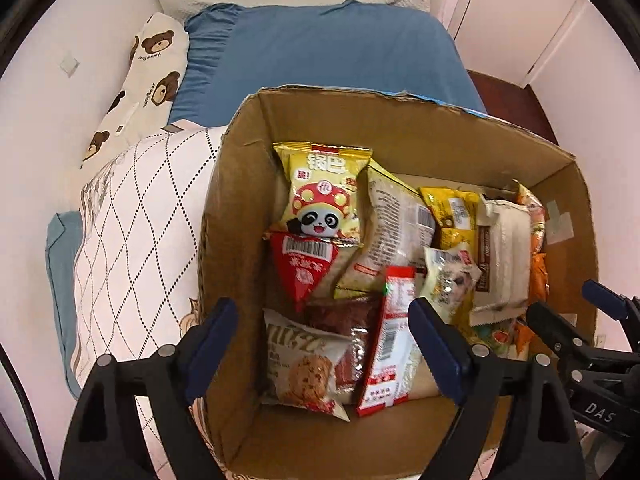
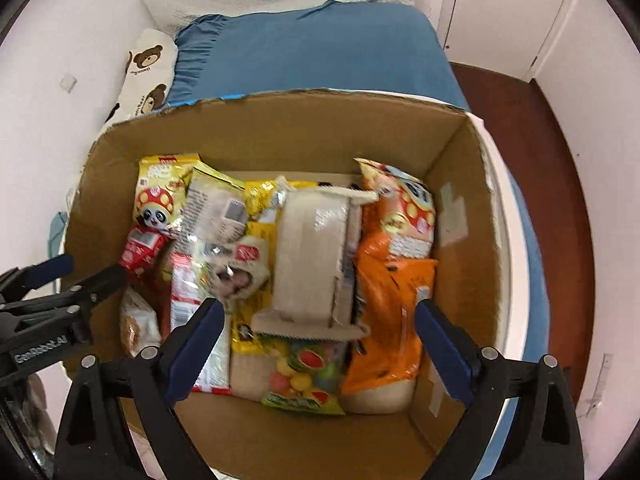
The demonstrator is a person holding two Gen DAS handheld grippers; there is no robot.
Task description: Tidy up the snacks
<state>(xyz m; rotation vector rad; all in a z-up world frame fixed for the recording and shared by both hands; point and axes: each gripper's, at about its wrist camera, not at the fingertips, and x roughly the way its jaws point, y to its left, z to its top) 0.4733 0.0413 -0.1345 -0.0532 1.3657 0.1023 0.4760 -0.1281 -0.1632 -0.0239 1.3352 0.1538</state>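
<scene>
Both tools hover above an open cardboard box [image 1: 248, 208] that sits on a bed with a blue sheet [image 1: 328, 48], and both are released, jaws spread wide with nothing between them. Ahead of the left gripper [image 1: 322, 344], inside the box, lies a cookie packet [image 1: 304, 368] just beyond its left finger, a red and white stick pack [image 1: 390, 344] close to its right finger, and farther ahead a yellow panda bag [image 1: 324, 192] leaning against the far left corner, with a red triangular packet [image 1: 304, 268] overlapping its lower edge. The right gripper [image 2: 320, 344] hangs over the right half of the box; straight ahead of it a beige paper package [image 2: 312, 256] lies on top of the pile, a fruit candy bag [image 2: 308, 376] sits nearest between its fingers, and orange bags [image 2: 384, 300] lie along the side of its right finger. A bear-print pillow [image 1: 152, 80] rests beyond the box to the left
</scene>
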